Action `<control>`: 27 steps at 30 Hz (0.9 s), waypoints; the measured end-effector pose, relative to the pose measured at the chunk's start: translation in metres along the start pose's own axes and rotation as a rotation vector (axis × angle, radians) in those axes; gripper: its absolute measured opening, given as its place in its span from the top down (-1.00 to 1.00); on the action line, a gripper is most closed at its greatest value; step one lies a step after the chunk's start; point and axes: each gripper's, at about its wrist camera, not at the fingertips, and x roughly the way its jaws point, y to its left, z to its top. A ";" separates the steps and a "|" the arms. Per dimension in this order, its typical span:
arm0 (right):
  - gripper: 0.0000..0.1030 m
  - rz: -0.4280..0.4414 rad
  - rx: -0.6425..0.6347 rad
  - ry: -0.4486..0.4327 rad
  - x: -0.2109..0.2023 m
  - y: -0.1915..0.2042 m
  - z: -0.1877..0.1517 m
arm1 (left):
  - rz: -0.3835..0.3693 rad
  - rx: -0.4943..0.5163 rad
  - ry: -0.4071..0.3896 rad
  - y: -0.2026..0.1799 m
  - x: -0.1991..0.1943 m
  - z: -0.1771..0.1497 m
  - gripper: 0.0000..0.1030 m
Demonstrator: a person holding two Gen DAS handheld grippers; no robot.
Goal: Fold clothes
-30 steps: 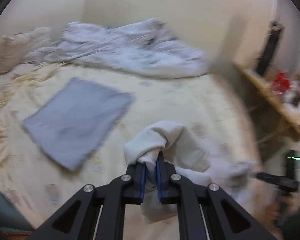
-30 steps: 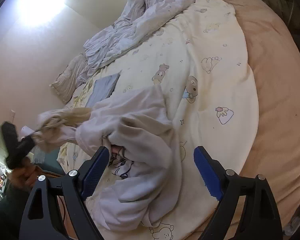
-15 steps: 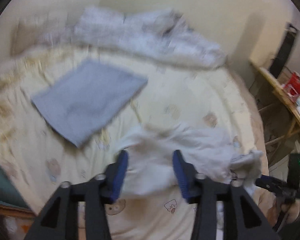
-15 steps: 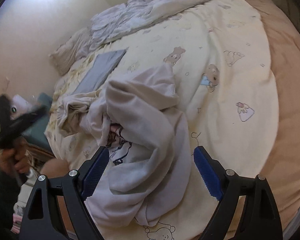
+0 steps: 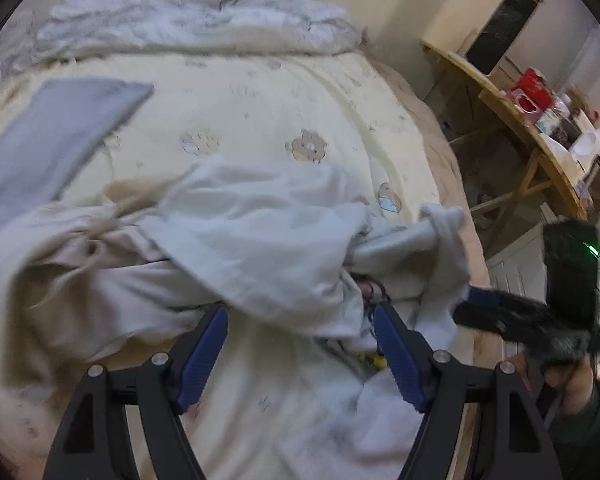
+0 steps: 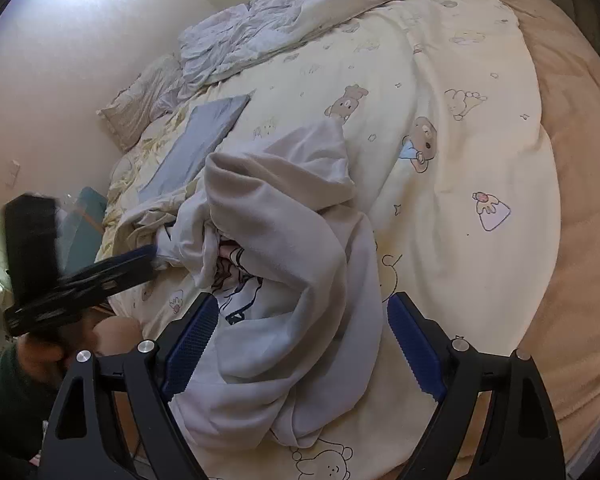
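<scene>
Now the pale sweatshirt [image 6: 284,240] lies crumpled on the bed [image 6: 460,152], on its cream bear-print cover, near the front edge. The left tongs [image 5: 300,356] have just been opening and stand wide above the heap, pads off the cloth. The right tongs [image 6: 300,344] gape wide too, holding nothing. A folded grey cloth [image 6: 198,144] rests flat farther back, apart from the sweatshirt.

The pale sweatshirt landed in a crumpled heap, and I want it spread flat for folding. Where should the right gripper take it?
Probably the lower hem of the sweatshirt, at the heap's near edge, coming from the bed's near side. The right gripper already hangs open over that loose edge; the middle is bunched in thick folds.
</scene>
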 end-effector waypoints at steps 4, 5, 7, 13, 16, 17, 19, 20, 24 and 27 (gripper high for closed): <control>-0.74 0.010 0.015 0.002 0.001 -0.003 0.003 | -0.003 -0.012 0.045 -0.003 0.027 0.005 0.88; -0.74 0.010 0.016 0.003 0.002 -0.003 0.004 | -0.009 0.001 0.022 -0.005 0.023 0.010 0.88; -0.74 0.021 0.019 0.001 0.002 -0.003 0.005 | -0.005 0.041 -0.057 -0.014 0.006 0.025 0.89; -0.74 0.056 0.023 -0.002 -0.002 -0.006 0.007 | 0.005 0.189 -0.217 -0.051 -0.044 0.115 0.92; -0.74 0.067 0.039 -0.011 -0.003 -0.010 0.012 | 0.021 0.240 -0.253 -0.067 -0.042 0.166 0.92; -0.74 0.070 0.045 -0.014 -0.003 -0.012 0.013 | 0.024 0.257 -0.267 -0.074 -0.040 0.183 0.92; -0.74 0.074 0.065 -0.017 -0.003 -0.017 0.015 | 0.048 0.301 -0.288 -0.089 -0.030 0.215 0.92; -0.74 0.076 0.073 -0.017 -0.003 -0.018 0.015 | 0.071 0.328 -0.301 -0.096 -0.022 0.229 0.92; -0.74 0.087 0.113 -0.020 -0.003 -0.028 0.017 | 0.200 0.386 -0.308 -0.107 0.024 0.278 0.92; -0.74 0.091 0.136 -0.024 -0.004 -0.034 0.019 | 0.351 0.418 -0.249 -0.095 0.068 0.296 0.92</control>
